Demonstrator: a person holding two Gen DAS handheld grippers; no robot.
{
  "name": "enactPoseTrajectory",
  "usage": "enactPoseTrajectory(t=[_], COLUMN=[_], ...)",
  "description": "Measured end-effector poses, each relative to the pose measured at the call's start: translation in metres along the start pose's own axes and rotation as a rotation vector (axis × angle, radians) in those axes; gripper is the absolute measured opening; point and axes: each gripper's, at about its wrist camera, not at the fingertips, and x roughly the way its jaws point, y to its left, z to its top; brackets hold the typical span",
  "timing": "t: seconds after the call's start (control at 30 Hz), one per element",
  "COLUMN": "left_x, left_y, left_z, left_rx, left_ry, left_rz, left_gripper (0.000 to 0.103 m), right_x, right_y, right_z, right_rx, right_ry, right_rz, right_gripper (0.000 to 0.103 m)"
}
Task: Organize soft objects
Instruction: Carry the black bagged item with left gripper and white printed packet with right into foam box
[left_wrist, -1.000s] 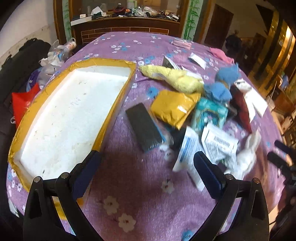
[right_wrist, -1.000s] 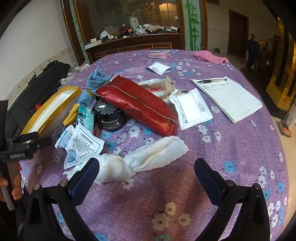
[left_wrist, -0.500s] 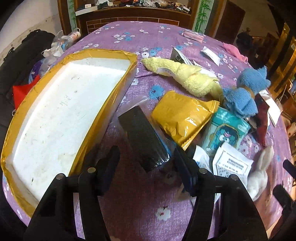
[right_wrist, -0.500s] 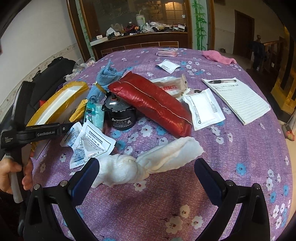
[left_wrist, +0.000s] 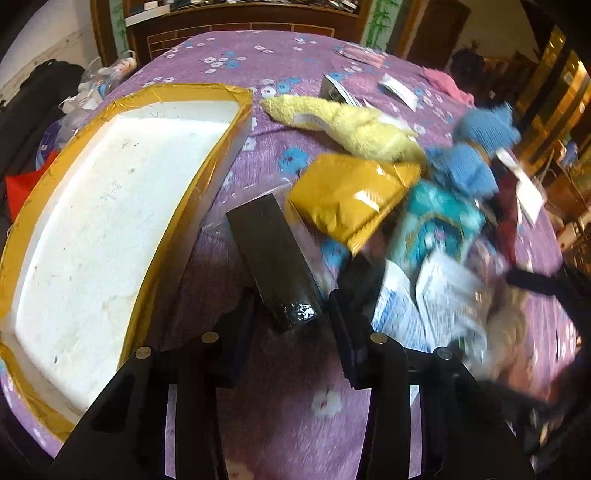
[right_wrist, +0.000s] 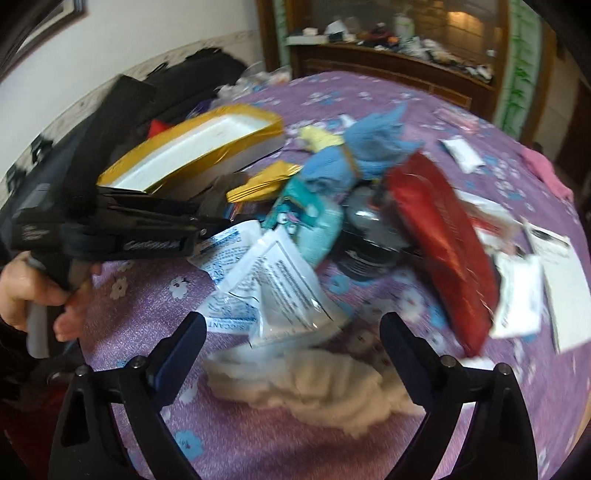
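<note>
My left gripper (left_wrist: 291, 328) has its jaws closing around the near end of a black sponge block in clear wrap (left_wrist: 275, 254), just right of the white foam box with yellow tape (left_wrist: 110, 221); the pads look close to it, contact unclear. A yellow towel (left_wrist: 354, 125), a blue towel (left_wrist: 469, 162) and a yellow pouch (left_wrist: 351, 192) lie beyond. My right gripper (right_wrist: 291, 350) is open, low over a white towel (right_wrist: 317, 384). The left gripper also shows in the right wrist view (right_wrist: 207, 229).
White sachets (right_wrist: 280, 280), a teal tissue pack (right_wrist: 314, 229), a red bag (right_wrist: 447, 240), a dark round motor (right_wrist: 365, 240) and a notepad (right_wrist: 569, 288) crowd the purple flowered tablecloth (right_wrist: 258, 443). A black bag (left_wrist: 33, 92) sits at the table's left.
My left gripper moved forward and narrowed its jaws around the black block. My right gripper swung left and came down over the white towel.
</note>
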Motion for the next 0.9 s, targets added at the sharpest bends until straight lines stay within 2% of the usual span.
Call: enactPoseTrajectory(t=[0.1, 0.27, 0.33, 0.37, 0.47, 0.7, 0.9], left_x=[-0.006, -0.016, -0.019, -0.020, -0.020, -0.017, -0.010], left_y=[0.003, 0.007, 0.007, 0.007, 0.006, 0.005, 0.009], left_z=[-0.012, -0.029, -0.033, -0.034, -0.034, -0.027, -0.025], left_rx=[0.026, 0.063, 0.076, 0.079, 0.076, 0.023, -0.043], left_ry=[0.022, 0.045, 0.048, 0.045, 0.042, 0.052, 0.025], left_rz=[-0.013, -0.029, -0.031, -0.033, -0.028, -0.050, -0.038], left_gripper=[0.039, 0.039, 0.039, 0.039, 0.039, 0.039, 0.040], right_x=[0.009, 0.015, 0.018, 0.021, 0.026, 0.015, 0.010], right_y=[0.003, 0.004, 0.002, 0.002, 0.000, 0.001, 0.001], right_z=[0.004, 0.006, 0.007, 0.008, 0.006, -0.001, -0.007], right_rx=[-0.026, -0.048, -0.041, -0.033, 0.001, 0.041, 0.059], right_ry=[0.021, 0.039, 0.052, 0.060, 0.067, 0.012, 0.001], right_rz=[0.003, 0.000, 0.017, 0.034, 0.053, 0.064, 0.071], right_gripper=[0.085, 0.081, 0.066, 0.054, 0.051, 0.044, 0.043])
